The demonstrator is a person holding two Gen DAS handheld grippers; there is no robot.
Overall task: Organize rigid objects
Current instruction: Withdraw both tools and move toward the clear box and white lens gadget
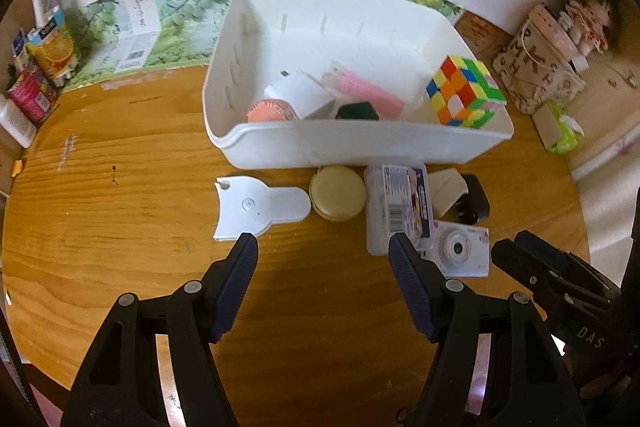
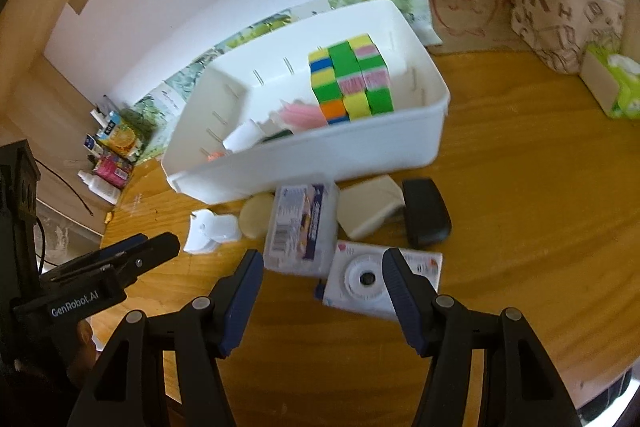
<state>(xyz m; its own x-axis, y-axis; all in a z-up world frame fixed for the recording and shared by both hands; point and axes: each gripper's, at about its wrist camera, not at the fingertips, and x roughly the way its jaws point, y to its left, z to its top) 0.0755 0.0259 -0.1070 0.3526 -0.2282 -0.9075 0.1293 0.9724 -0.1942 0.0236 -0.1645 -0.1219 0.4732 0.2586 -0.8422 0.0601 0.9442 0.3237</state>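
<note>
Parted and empty, both the left gripper (image 1: 322, 247) and right gripper (image 2: 322, 263) are held low; the toy camera (image 2: 376, 279), just ahead, is best straddled squarely.

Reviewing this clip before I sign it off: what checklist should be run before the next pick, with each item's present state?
1. Left claw empty, jaws apart: ok.
2. Right claw empty, jaws apart: ok.
3. Toy camera lies flat on the table, just ahead of the right claw: ok.
4. Clear access around the toy camera: not ok, the clear plastic case lies right against it.
5. Free floor space in the white bin: ok, its far half looks bare.
6. Puzzle cube resting stably in the bin: cannot tell.
</note>
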